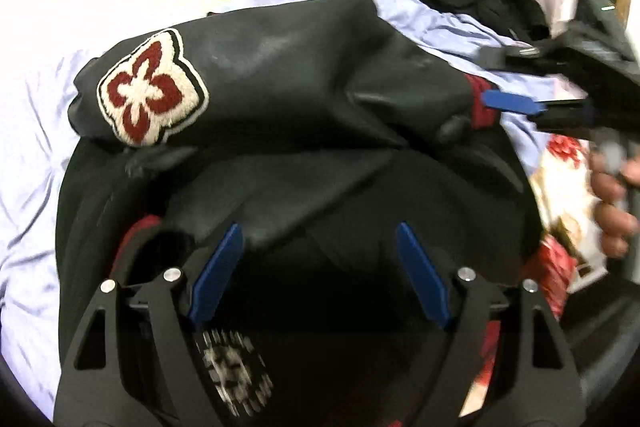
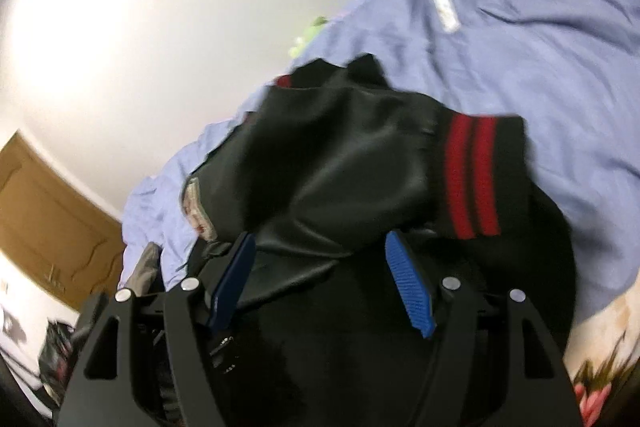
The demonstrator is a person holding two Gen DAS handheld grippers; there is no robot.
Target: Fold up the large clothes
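A: Where's the black leather-look jacket with the red-and-cream patch (image 1: 256, 99)?
B: Bunched on the pale blue bedsheet (image 2: 540, 39), red-striped cuff (image 2: 474, 179) towards the bed's floral edge.
A: Claws?
B: Left gripper (image 1: 318, 235) released, over the jacket. Right gripper (image 2: 320, 247) released too, grasping nothing.

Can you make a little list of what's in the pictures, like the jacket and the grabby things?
garment: black jacket, bunched up on the bed
patch: red and cream badge on its sleeve
cuff: black with two red stripes
surface: light blue sheet
left gripper: open, over the jacket
right gripper: open, over the jacket
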